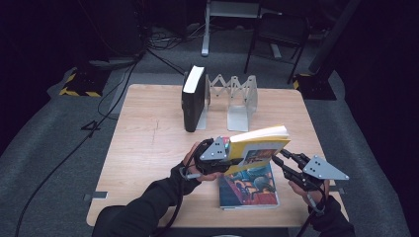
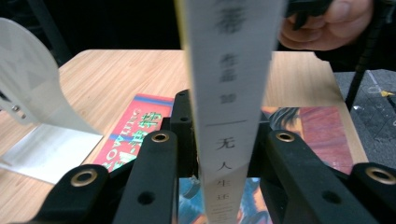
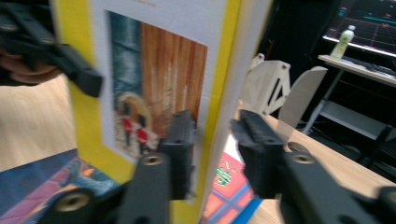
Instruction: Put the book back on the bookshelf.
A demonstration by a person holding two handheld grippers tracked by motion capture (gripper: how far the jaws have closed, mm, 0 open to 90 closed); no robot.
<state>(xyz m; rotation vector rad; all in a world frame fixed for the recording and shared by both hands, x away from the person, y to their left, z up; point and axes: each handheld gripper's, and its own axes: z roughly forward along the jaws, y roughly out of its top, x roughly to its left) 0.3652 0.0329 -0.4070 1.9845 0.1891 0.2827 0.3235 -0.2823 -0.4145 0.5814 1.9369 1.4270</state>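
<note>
Yellow paperback book (image 1: 258, 148) held above the light wooden surface (image 1: 148, 148), between both grippers.

The left gripper (image 1: 228, 157) is clamped on the book's spine end, jaws pressed against both covers. The right gripper (image 1: 277, 160) straddles the opposite edge; its jaws stand partly apart, one pad touching the front cover, the other clear. A colourful flat book (image 1: 249, 190) lies directly beneath.

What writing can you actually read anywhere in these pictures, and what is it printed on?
"无人生还": reads downward on the white spine of the yellow book, which the left gripper holds.
Characters higher on that spine: blurred, unreadable.
White lettering on the red edge of the flat colourful book on the table: partly hidden, unreadable.
Yellow book's front cover, seen from the right gripper view: a picture, no legible words.
Black book in the rack: nothing legible.
</note>
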